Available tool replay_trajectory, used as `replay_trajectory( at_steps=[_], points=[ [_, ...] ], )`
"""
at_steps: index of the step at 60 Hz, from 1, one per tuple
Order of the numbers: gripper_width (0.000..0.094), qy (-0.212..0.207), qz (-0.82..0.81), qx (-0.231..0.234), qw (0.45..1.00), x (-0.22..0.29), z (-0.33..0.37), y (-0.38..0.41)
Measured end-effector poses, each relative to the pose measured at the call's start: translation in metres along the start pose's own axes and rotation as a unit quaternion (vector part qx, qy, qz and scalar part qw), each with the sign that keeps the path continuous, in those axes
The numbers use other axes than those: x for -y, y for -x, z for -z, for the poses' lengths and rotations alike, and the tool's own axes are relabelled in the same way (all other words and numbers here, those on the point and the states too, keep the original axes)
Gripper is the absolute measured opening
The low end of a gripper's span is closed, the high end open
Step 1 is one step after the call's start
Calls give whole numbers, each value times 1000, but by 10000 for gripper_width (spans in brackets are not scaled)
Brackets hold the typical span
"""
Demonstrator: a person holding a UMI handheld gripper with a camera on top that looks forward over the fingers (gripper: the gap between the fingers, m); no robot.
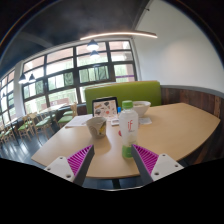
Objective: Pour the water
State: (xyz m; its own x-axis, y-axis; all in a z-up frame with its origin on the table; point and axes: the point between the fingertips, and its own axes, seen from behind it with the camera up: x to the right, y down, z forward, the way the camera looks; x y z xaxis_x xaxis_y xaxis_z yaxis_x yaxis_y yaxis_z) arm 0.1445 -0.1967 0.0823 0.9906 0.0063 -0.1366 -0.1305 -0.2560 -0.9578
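A clear plastic bottle with a green label and a green cap stands upright on the light wooden table. It is just ahead of my fingers, close to the right one. A grey cup stands on the table to the bottle's left, a little farther off. My gripper is open; its magenta pads are spread wide and hold nothing. A small white and red object sits between the cup and the bottle.
Farther back on the table are a white mug, a propped-up tablet and some papers. A green sofa stands behind the table. More tables and chairs line the windows on the left.
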Motion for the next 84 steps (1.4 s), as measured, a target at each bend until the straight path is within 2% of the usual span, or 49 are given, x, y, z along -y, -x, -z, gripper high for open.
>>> replay_trajectory(
  at_steps=[7,21,22,25,29,36,48,53,58,63,67,75,76,79,80,82,83,84],
  points=[
    [820,12,-6,-20,1000,-10,-46,-31],
    [798,2,36,-55,998,10,-115,-58],
    [775,3,39,-57,998,11,-118,-59],
    [396,8,57,-70,996,11,-129,-67],
    [371,3,56,-84,995,12,-135,-73],
    [271,7,58,-74,996,12,-135,-71],
    [264,23,87,-75,993,14,-140,-74],
    [263,18,143,-103,984,36,-143,-82],
    [262,12,239,-140,961,81,-153,-94],
    [264,3,381,-198,903,127,-170,-97],
    [263,6,505,-240,829,157,-185,-93],
    [262,15,716,-278,641,181,-226,-62],
    [262,22,741,-275,613,194,-214,-58],
    [262,10,792,-273,545,204,-234,-46],
    [262,4,804,-289,520,196,-233,-37],
    [264,5,830,-280,483,206,-241,-34],
    [263,2,839,-293,459,198,-240,-26],
    [263,3,850,-283,444,208,-244,-26]
  ],
)
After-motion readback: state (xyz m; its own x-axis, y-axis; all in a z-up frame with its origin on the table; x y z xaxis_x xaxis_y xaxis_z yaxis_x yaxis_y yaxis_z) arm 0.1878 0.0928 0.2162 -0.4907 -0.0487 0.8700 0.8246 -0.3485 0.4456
